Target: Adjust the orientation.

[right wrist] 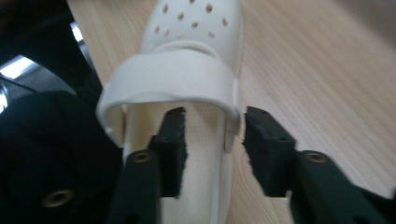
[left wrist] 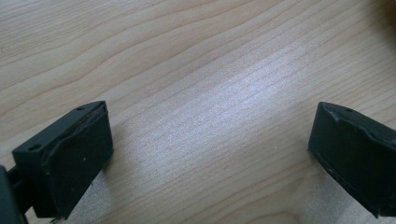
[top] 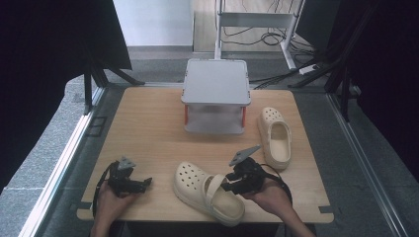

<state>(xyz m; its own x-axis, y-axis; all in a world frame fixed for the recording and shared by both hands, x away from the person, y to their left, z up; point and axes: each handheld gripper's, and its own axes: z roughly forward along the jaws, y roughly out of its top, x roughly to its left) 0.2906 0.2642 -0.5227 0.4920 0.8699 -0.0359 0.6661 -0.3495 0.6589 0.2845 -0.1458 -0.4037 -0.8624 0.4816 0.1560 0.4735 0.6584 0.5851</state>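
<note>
At the table's near edge, right gripper [right wrist: 212, 149] fingers parted astride clog [right wrist: 196, 70] rim, left gripper [left wrist: 210, 158] agape.

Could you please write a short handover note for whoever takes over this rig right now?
Left gripper: open, resting on the table, nothing between its jaws.
Right gripper: jaws apart astride the side wall of the near clog, one jaw inside; pads not pressing.
Far clog: beside the lidded grey box.
Done: near clog at the front edge.
Left: probably pairing or stowing both clogs.
</note>
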